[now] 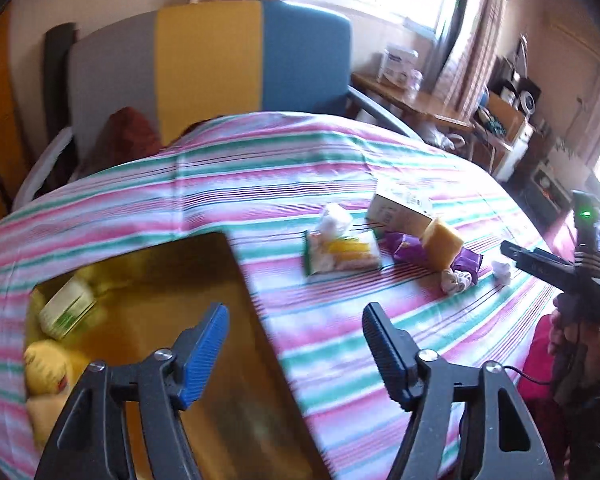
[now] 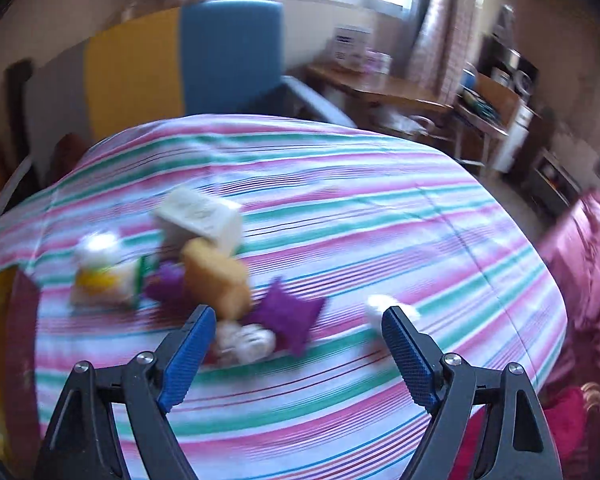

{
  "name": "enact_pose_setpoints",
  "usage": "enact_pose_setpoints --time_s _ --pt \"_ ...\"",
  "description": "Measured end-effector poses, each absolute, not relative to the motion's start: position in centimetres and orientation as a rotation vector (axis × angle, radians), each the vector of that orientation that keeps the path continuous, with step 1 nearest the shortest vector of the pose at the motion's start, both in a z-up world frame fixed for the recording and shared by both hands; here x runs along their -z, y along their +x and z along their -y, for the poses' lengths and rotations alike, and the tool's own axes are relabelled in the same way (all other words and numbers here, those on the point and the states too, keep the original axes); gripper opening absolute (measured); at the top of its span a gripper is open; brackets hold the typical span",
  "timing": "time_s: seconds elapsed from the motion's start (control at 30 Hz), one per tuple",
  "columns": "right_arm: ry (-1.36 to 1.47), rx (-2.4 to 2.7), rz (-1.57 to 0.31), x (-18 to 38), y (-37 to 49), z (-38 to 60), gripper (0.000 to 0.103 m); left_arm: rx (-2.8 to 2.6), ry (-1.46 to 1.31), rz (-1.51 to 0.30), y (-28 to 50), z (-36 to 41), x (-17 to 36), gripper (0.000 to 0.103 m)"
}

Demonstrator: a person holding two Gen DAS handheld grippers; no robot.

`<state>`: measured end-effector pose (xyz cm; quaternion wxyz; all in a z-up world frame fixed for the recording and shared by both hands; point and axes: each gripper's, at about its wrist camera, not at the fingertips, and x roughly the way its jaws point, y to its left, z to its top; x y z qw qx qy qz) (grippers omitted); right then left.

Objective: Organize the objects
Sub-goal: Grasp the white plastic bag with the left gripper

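Observation:
My left gripper [image 1: 296,320] is open and empty, over the right wall of an open box with a yellow inside [image 1: 220,276]. The box holds a white-and-green jar [image 1: 68,308] and a yellow packet [image 1: 48,364]. A cluster lies on the striped cloth [image 1: 260,168]: a white, yellow and green packet [image 1: 342,256], a white carton [image 1: 400,208], a yellow sponge [image 1: 442,248] and a purple wrapper [image 1: 408,248]. My right gripper [image 2: 298,316] is open just in front of the purple wrapper [image 2: 288,316], the sponge [image 2: 216,276] and a small white bundle [image 2: 244,340]. Nothing is between its pads.
A small white wad [image 2: 380,304] lies by the right finger. A chair with grey, yellow and blue panels [image 1: 212,60] stands behind the table, and a wooden desk [image 1: 412,100] is further right. Pink fabric [image 2: 580,260] borders the table's right edge. A hand [image 1: 568,332] holds the other handle.

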<state>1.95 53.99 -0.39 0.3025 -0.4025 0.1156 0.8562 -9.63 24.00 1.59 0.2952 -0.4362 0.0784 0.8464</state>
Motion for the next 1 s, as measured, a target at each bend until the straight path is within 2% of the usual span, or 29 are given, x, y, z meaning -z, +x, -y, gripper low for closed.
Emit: enact_pose_setpoints --time_s 0.17,0.4,0.53,0.6,0.63,0.67,0.87,1.0 --pt "-1.009 -2.213 -0.553 1.6 3.5 -57.6 0.086 -2.206 -1.217 -0.271 -12.9 -29.4 0.4 0.062" --pt "-0.961 -2.207 -0.658 1.6 4.4 -58.5 0.086 -2.15 -1.295 -0.288 -18.2 -35.2 3.0 0.063" --pt "-0.908 -2.189 -0.73 1.4 5.4 -59.6 0.086 -2.149 -1.336 -0.394 -20.7 -38.0 5.6 0.063" --pt "-0.88 -2.172 -0.764 1.4 6.0 -60.2 0.086 -2.135 -1.38 -0.411 -21.8 -38.7 7.2 0.059" --pt "-0.862 -2.159 -0.784 1.4 6.3 -60.6 0.086 -2.11 -1.4 -0.387 -22.2 -38.8 7.9 0.042" --pt "-0.844 -2.144 -0.803 1.4 6.7 -61.0 0.086 -2.087 -1.408 -0.354 -22.4 -38.8 8.2 0.035" --pt "-0.716 -1.997 -0.956 1.9 9.7 -64.0 0.086 -2.078 -1.28 -0.264 -19.7 -36.6 6.0 0.034" --pt "-0.748 -1.926 -1.036 3.3 10.1 -65.2 0.086 -2.047 -1.188 -0.234 -16.7 -34.9 3.3 0.034"
